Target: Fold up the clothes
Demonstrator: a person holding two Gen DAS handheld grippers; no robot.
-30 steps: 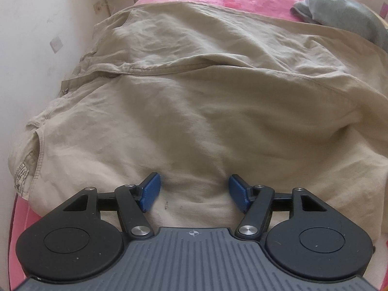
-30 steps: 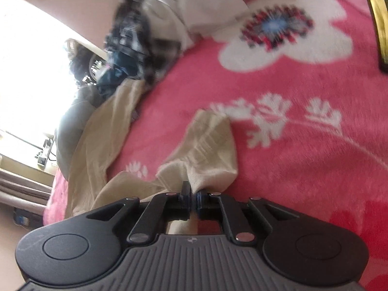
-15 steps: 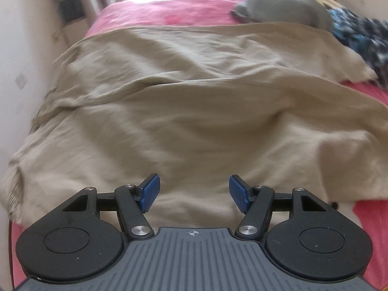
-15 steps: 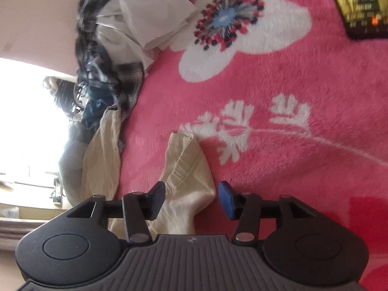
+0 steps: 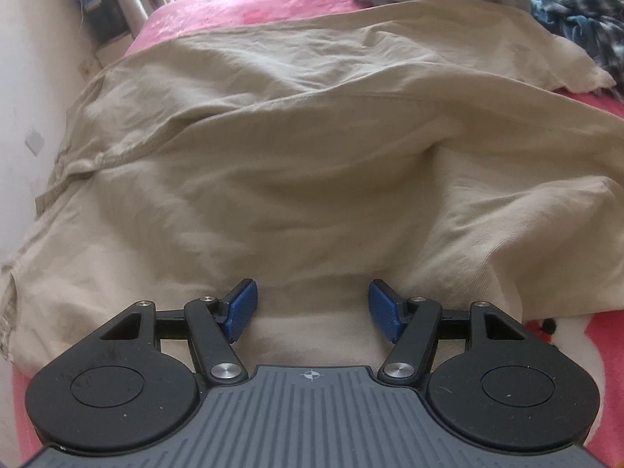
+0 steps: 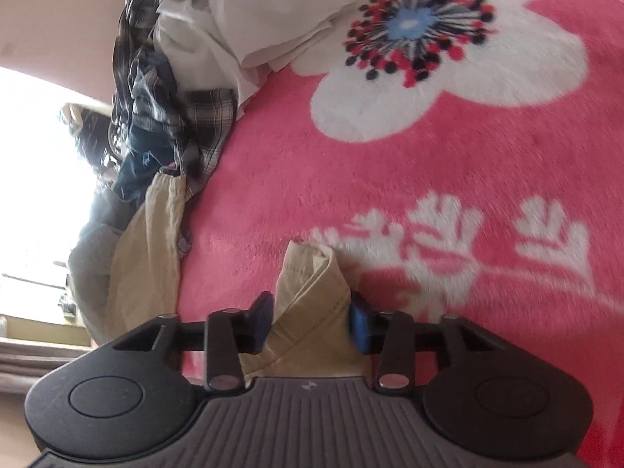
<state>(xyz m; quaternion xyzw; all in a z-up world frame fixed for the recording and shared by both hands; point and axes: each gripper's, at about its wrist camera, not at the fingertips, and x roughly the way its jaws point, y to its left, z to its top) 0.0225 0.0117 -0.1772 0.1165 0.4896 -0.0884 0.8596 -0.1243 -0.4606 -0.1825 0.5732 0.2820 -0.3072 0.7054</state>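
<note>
Left gripper [image 5: 312, 304] tilted down over trousers [image 5: 312, 156], fingers spread, nothing pinched; right gripper [image 6: 310, 321] fingers just closing around hem [image 6: 308, 292], not yet pinching.

Both tongs same build. Left tongs [image 5: 311, 304]: grey ribbed body with a small crosshair mark at centre, two black rounded housings with raised disc caps, black linkage arms on silver pivot screws, triangular cutouts in the outer links, blue ribbed pads [image 5: 242, 303]. Right tongs [image 6: 311, 321]: identical grey ribbed body, black housings and links, silver screws, blue pads [image 6: 359, 327].
</note>
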